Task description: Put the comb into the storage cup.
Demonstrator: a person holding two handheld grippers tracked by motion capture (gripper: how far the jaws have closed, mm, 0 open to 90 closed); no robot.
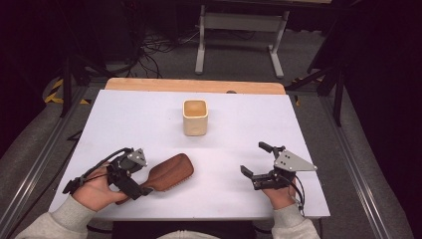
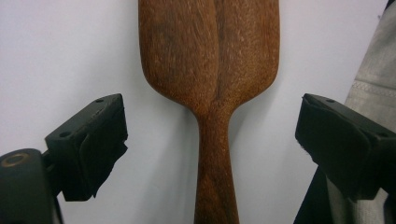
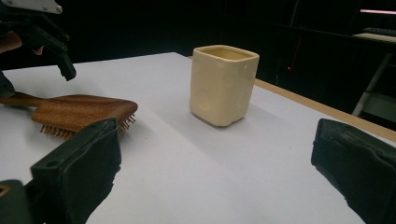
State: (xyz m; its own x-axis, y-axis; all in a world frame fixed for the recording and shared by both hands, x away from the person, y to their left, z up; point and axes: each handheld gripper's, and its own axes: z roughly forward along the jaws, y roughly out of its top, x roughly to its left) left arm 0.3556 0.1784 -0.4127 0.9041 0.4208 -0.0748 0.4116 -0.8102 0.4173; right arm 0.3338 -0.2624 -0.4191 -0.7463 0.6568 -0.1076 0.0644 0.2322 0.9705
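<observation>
Showing 1 wooden hairbrush [image 1: 169, 173], 1 cream square cup [image 1: 194, 117], 2 grippers. Lying bristles-down on the white table [image 1: 239, 199], brown, grain-streaked, near the front-left. Straddling its handle with the left gripper [image 2: 210, 140], jaws spread wide, touching nothing. Hovering with the right gripper [image 3: 210, 177], equally wide apart, empty.

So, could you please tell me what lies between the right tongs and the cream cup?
Nothing: in the right gripper view, only bare white table runs from the open right tongs to the cream cup. The wooden hairbrush lies off to one side.
</observation>
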